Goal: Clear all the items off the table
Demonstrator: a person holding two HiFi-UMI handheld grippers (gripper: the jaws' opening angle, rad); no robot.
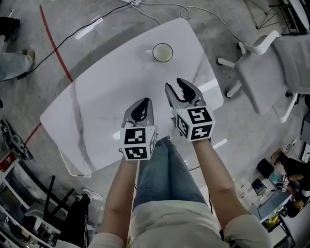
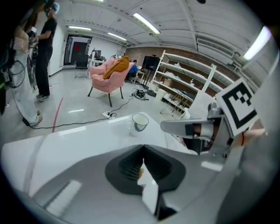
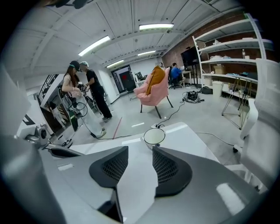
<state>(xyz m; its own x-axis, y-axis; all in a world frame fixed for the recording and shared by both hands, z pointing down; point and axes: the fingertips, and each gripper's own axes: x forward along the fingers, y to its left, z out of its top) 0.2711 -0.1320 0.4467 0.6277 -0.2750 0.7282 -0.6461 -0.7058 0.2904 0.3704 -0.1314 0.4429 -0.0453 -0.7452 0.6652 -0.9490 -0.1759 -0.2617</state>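
Note:
A white cup [image 1: 162,52] with a pale inside stands alone near the far edge of the white marble table [image 1: 97,106]. It also shows ahead of both grippers as the cup [image 2: 139,122] and the cup [image 3: 154,136]. My left gripper [image 1: 142,102] hovers over the near middle of the table with its jaws [image 2: 143,146] closed together and nothing in them. My right gripper [image 1: 174,85] is beside it on the right, a little farther forward. Its jaws [image 3: 140,148] stand apart, with only bare tabletop between them, and the cup lies just beyond their tips.
A white office chair [image 1: 271,63] stands right of the table. Cables [image 1: 121,9] and a red tape line [image 1: 55,46] run over the floor beyond it. A pink armchair [image 2: 107,76], shelves [image 2: 188,83] and standing people [image 3: 94,94] are farther off.

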